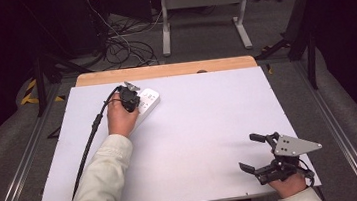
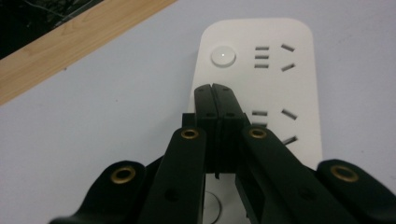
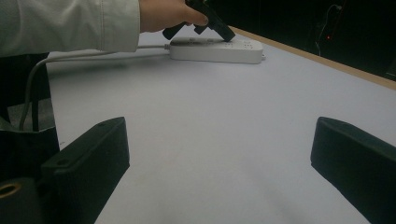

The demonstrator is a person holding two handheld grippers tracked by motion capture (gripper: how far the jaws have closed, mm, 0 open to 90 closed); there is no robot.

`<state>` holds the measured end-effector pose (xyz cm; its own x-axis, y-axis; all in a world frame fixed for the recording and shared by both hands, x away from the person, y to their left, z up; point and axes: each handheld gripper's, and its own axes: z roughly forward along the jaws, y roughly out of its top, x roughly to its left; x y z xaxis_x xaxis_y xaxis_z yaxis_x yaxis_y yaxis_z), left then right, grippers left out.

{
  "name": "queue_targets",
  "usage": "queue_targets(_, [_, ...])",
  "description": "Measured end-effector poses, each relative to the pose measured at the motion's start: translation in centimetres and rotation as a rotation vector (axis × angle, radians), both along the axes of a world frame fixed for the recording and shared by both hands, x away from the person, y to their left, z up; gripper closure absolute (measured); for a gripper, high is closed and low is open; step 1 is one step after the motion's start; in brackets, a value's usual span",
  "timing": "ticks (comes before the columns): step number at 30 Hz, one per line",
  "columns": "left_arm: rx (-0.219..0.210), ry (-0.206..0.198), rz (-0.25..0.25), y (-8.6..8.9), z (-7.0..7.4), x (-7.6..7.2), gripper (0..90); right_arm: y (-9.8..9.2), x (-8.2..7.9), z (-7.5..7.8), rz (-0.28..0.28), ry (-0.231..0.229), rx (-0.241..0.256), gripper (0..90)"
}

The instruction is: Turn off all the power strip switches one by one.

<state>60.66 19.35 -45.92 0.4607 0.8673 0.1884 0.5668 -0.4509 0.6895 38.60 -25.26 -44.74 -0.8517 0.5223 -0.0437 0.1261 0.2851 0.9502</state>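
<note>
The left gripper [image 2: 215, 93], jaws pressed together, points down at the white power strip [image 2: 299, 74], apparently to press its round switch [image 2: 223, 56]. The right gripper [image 1: 256, 152] rests wide open and empty, well apart.

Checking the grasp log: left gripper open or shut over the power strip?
Shut. In the left gripper view the left gripper has its two black jaws pressed together with nothing between them, tips over the white power strip, short of its round button.

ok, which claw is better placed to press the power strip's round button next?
Left. The left claw is shut, its tips over the power strip just short of the round button. The right claw hangs open at the table's near right corner, well away from the strip.
</note>
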Motion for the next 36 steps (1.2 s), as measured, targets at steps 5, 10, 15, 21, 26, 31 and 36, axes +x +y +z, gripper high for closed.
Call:
queue_targets(5, [-0.056, -0.004, 0.011, 0.6, 0.3, 0.1, 90.0, -0.1, 0.0, 0.0, -0.003, -0.003, 0.001, 4.9])
queue_targets(10, [-0.177, -0.027, 0.004, 0.5, 0.6, 0.5, 90.0, -0.1, 0.1, 0.0, -0.005, 0.001, -0.003, 4.9])
queue_targets(15, [-0.244, -0.042, -0.014, 0.7, 0.7, 1.0, 90.0, -0.1, 0.1, 0.0, -0.001, 0.002, 0.005, 4.9])
queue_targets(21, [-0.296, -0.047, 0.008, 1.1, 0.3, 1.8, 90.0, -0.1, 0.1, -0.1, 0.000, 0.004, 0.006, 5.0])
queue_targets(26, [-0.261, -0.037, -0.020, 0.4, 0.5, 2.4, 90.0, -0.2, 0.2, -0.1, 0.002, 0.010, 0.006, 4.9])
queue_targets(31, [-0.248, -0.022, -0.002, -0.2, 0.6, 2.9, 90.0, -0.2, 0.3, -0.1, 0.002, 0.012, 0.007, 5.0])
queue_targets(36, [-0.208, -0.011, -0.007, -0.9, 0.4, 3.2, 90.0, -0.2, 0.3, -0.2, 0.001, 0.013, 0.012, 5.0])
